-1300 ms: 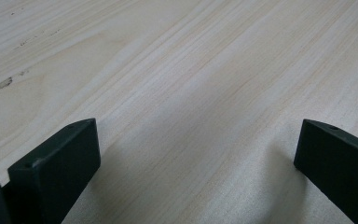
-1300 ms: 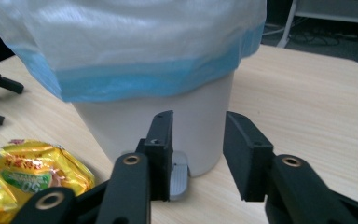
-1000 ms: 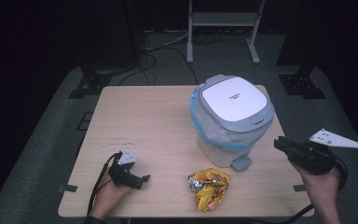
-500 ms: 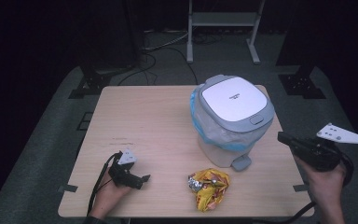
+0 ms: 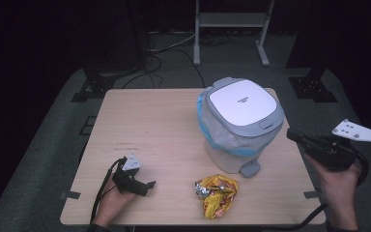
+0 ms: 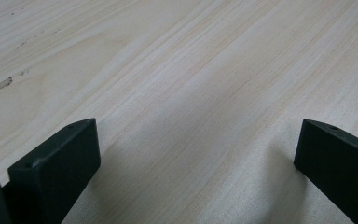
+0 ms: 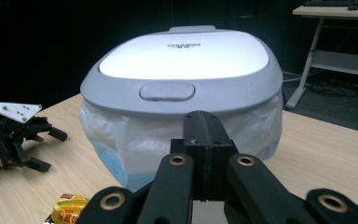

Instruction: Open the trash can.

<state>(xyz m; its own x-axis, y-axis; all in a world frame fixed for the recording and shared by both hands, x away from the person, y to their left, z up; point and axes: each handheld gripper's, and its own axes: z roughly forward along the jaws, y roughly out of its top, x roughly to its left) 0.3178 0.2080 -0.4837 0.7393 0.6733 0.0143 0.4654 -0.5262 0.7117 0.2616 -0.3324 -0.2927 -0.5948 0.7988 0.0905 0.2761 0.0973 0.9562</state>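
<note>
Bin [image 5: 241, 123] and wrapper [image 5: 216, 193] on counter [image 5: 149, 125].
My lidded, bag-lined grey bin stands upright; crumpled yellow wrapper lies just before it.

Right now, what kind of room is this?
Probably a lab or workshop set up for recording. A lone wooden table stands on grey carpet in a dark room, cables trail across the floor, and a metal stand sits behind.

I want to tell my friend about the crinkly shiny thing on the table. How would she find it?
Start at the light wooden table and find the big grey-lidded bin with the blue plastic liner on it. Just in front of the bin's foot pedal, near the table's front edge, lies the crumpled yellow and red foil wrapper. It is the table's brightest, most colourful thing, and the only scrunched one.
</note>
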